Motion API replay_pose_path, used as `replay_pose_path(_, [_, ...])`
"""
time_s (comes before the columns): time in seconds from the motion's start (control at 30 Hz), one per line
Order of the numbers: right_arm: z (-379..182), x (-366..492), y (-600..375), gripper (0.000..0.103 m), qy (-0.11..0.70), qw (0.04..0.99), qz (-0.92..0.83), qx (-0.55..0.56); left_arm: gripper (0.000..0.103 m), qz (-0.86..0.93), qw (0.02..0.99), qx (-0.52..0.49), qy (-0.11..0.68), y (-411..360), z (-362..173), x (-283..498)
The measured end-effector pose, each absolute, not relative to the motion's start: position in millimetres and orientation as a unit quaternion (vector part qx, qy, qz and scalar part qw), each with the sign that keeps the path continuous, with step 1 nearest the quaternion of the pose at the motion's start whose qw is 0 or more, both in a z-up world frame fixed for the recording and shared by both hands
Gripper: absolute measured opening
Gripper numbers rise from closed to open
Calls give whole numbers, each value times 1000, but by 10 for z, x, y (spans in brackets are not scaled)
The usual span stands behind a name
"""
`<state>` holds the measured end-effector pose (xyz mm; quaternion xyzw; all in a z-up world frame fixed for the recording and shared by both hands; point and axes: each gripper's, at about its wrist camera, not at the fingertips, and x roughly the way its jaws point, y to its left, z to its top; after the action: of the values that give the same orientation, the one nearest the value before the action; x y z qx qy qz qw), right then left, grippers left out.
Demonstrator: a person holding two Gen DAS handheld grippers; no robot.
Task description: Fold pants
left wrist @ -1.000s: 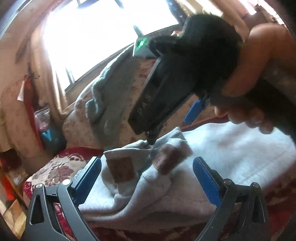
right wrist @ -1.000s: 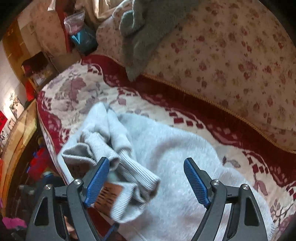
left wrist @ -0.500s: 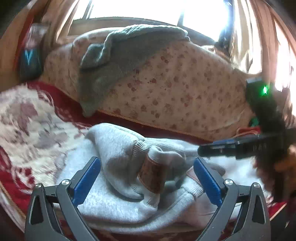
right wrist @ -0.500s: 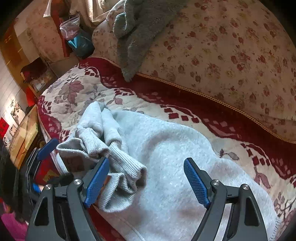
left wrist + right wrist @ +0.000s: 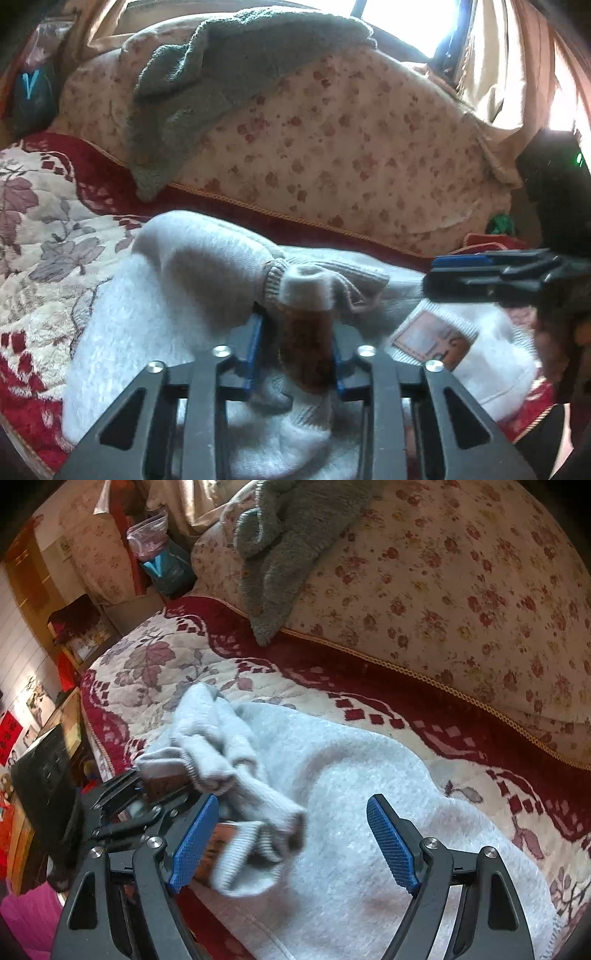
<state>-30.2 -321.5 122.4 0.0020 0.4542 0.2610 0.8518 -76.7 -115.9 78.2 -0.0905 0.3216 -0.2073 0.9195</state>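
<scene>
Light grey fleece pants [image 5: 177, 295] [image 5: 362, 775] lie bunched on the patterned bed cover. Their ribbed cuffs with brown leather patches [image 5: 430, 339] are piled near the bed's front edge. My left gripper [image 5: 295, 354] is shut on one cuff, pinching its brown patch [image 5: 306, 350] between the blue pads. It also shows in the right wrist view [image 5: 147, 797] at the lower left. My right gripper [image 5: 291, 842] is open over the other cuff [image 5: 247, 853], whose patch lies by its left pad. In the left wrist view it [image 5: 491, 273] shows side-on at the right.
A floral cushion [image 5: 332, 147] [image 5: 461, 590] with a grey towel [image 5: 207, 88] [image 5: 291, 546] draped over it runs along the back. The red and cream bed cover [image 5: 155, 664] extends left. Boxes and a bag [image 5: 162, 557] stand beyond the bed's left end.
My left gripper closed from open onto the cuff with the brown patch. My right gripper stayed open and shifted a little over the other cuff.
</scene>
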Motion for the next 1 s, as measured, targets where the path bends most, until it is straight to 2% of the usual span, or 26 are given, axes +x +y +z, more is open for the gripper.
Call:
replay_pose_path(0.37, [1156,-19,-2338,86,431,832,339,-81,24,-183,930,-170,271,-94,1519,-806])
replay_pose_path(0.4, [1119,10,-2222,86,430,831,339,-100,20,-177,932,-173,267,-29,1545,-815])
replay_pose_path(0.43, [1070,47,-2110,86,423,834,331,-128,11,-177,932,-177,264,6,1562,-819])
replay_pose_path(0.53, [860,188,-1839,86,416,831,308,-206,11,-168,937,-180,249,101,1637,-867])
replay_pose_path(0.6, [659,316,-1718,84,438,811,318,-223,11,-171,937,-174,250,122,1623,-851])
replay_pose_path(0.63, [550,381,-1676,70,456,801,321,-218,11,-172,936,-175,253,129,1608,-842])
replay_pose_path(0.7, [467,428,-1632,51,461,797,331,-207,11,-168,935,-172,262,136,1532,-798])
replay_pose_path(0.73, [488,442,-1615,37,458,801,332,-198,11,-165,934,-173,266,144,1489,-780])
replay_pose_path(0.8, [587,480,-1568,21,454,805,341,-173,11,-162,931,-182,271,176,1426,-752])
replay_pose_path(0.9, [696,531,-1440,19,430,818,343,-165,11,-159,931,-190,267,228,1431,-745])
replay_pose_path(1.0, [500,646,-1329,21,440,824,321,-157,11,-160,931,-192,267,251,1448,-749])
